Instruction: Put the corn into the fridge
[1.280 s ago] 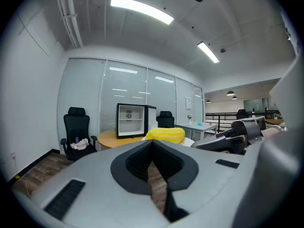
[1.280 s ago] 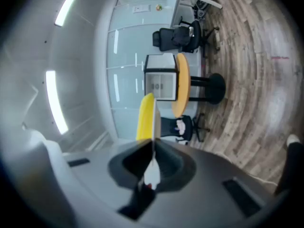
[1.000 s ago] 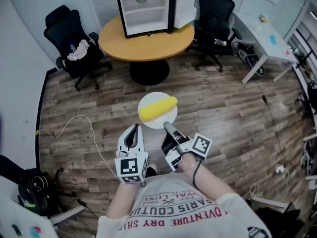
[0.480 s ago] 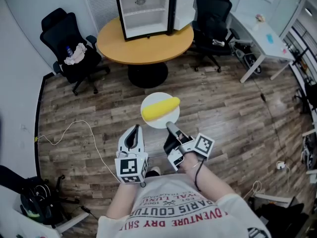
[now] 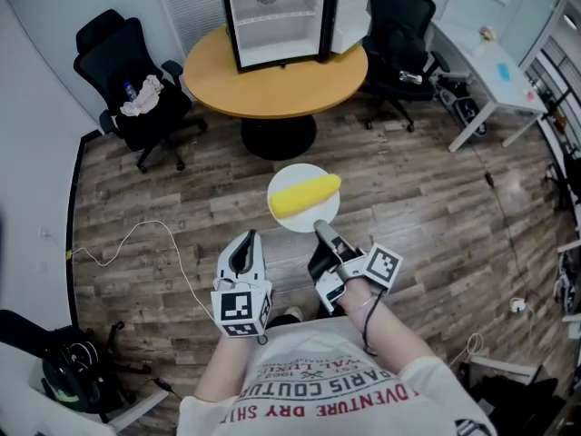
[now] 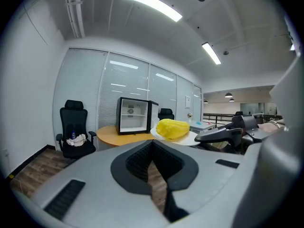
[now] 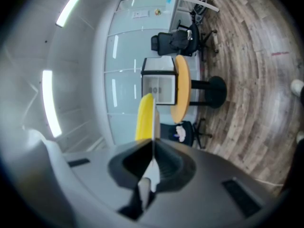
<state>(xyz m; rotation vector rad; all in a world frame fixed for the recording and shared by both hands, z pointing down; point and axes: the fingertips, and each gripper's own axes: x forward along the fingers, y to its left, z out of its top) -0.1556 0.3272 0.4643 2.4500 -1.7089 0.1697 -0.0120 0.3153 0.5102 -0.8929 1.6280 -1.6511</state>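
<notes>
A yellow corn cob lies on a round white plate carried above the wood floor. My right gripper is shut on the plate's near rim; in the right gripper view the plate runs edge-on out of the jaws with the corn on it. Left of the plate, my left gripper is shut with nothing between its jaws. From the left gripper view the corn shows to the right. The black mini fridge stands on the round wooden table ahead, its door swung open to the right.
Black office chairs stand left and right of the table, the left one with cloth on its seat. A white desk is at far right. A thin cable trails across the floor at left.
Both grippers and the plate with the corn have moved forward toward the table. The table and fridge sit a little closer. The grip on the plate is unchanged.
</notes>
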